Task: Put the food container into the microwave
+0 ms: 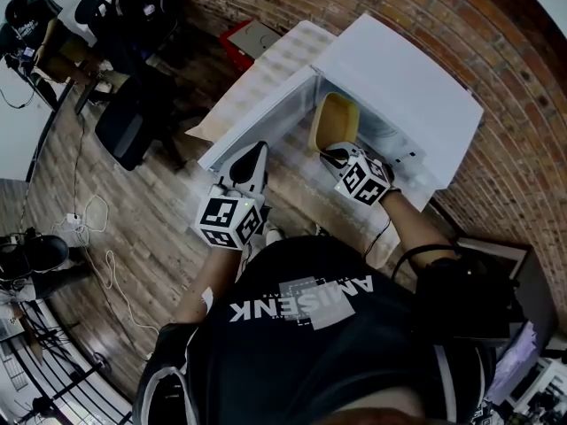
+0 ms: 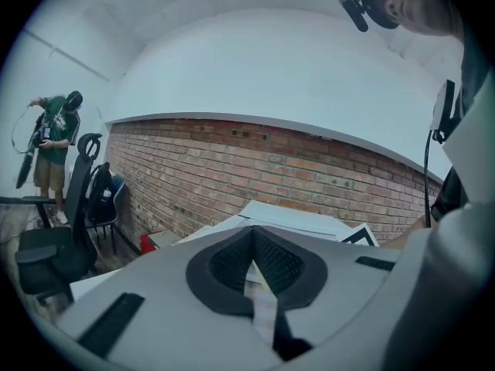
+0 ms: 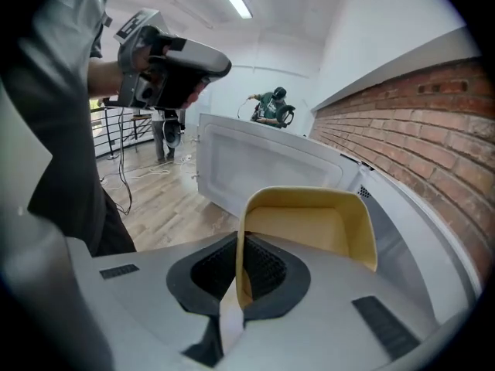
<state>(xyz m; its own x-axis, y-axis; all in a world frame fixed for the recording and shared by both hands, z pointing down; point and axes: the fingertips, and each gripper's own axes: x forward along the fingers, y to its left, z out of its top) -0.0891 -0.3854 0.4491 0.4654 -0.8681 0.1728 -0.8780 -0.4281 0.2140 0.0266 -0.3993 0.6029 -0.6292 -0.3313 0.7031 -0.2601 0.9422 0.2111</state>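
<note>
Food container [image 3: 309,230] hangs pinched by its rim in right claw [image 3: 237,247], base hidden behind it; left claw [image 2: 253,247] closed, empty.

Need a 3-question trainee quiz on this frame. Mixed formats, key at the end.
1. True or false: the microwave's door stands open.
2. What is the right gripper clamped on? A) the door B) the yellow food container C) nothing
3. Fill in: the left gripper's jaws are ___, with nothing between them.

Key: 1 true; 2 B; 3 together.
</note>
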